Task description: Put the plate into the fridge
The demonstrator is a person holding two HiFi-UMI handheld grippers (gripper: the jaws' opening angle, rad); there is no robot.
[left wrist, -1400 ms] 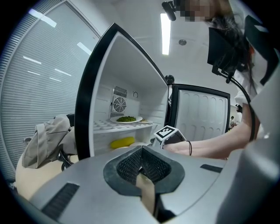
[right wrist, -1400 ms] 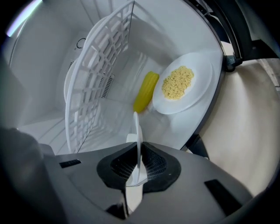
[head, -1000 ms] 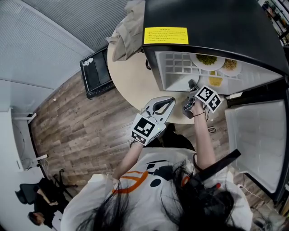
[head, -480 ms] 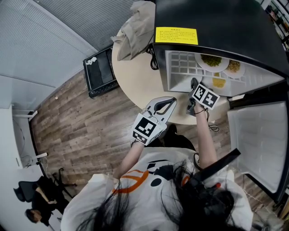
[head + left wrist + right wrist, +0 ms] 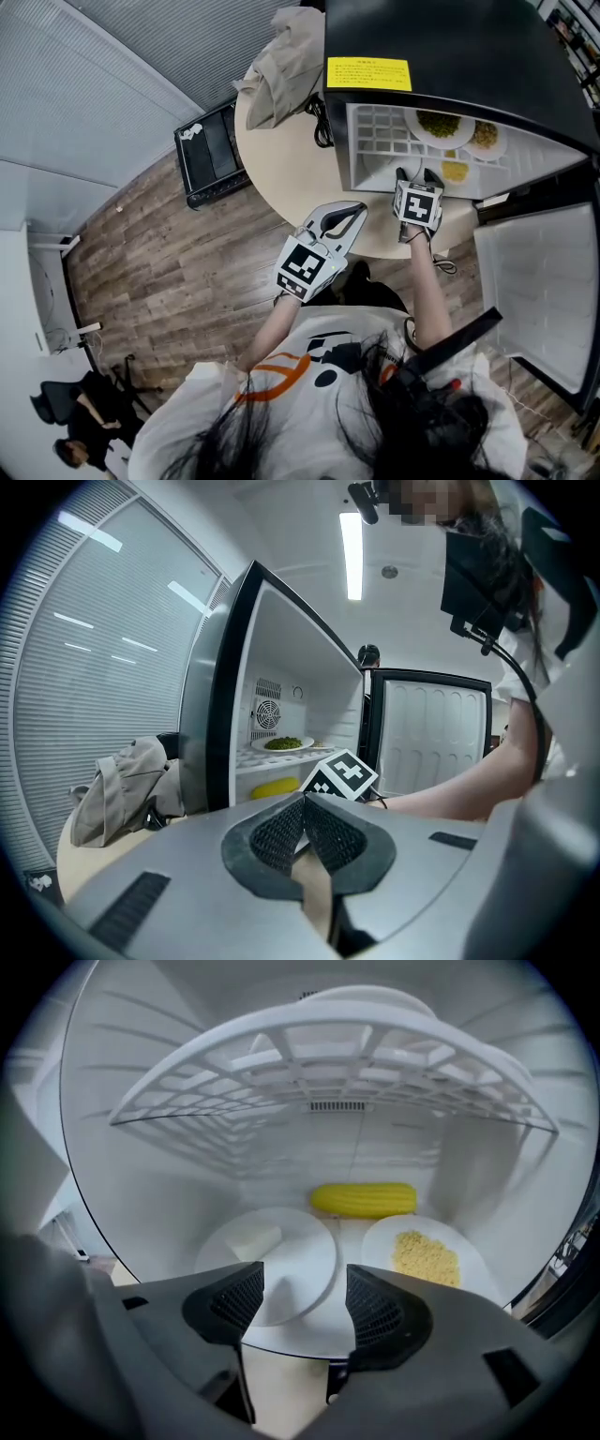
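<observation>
Now the plate (image 5: 272,1265) lies flat on the lower shelf of the fridge (image 5: 450,56), a pale block (image 5: 251,1239) on it. It sits beside a second plate (image 5: 427,1255) of yellow grains and in front of a corn cob (image 5: 364,1199). The right gripper (image 5: 302,1293) is at the fridge mouth, jaws opening wide. The plate's near rim shows in the gap, and neither pad presses on it. The left gripper (image 5: 303,810) hovers over the round table (image 5: 281,159), fingers together on nothing.
</observation>
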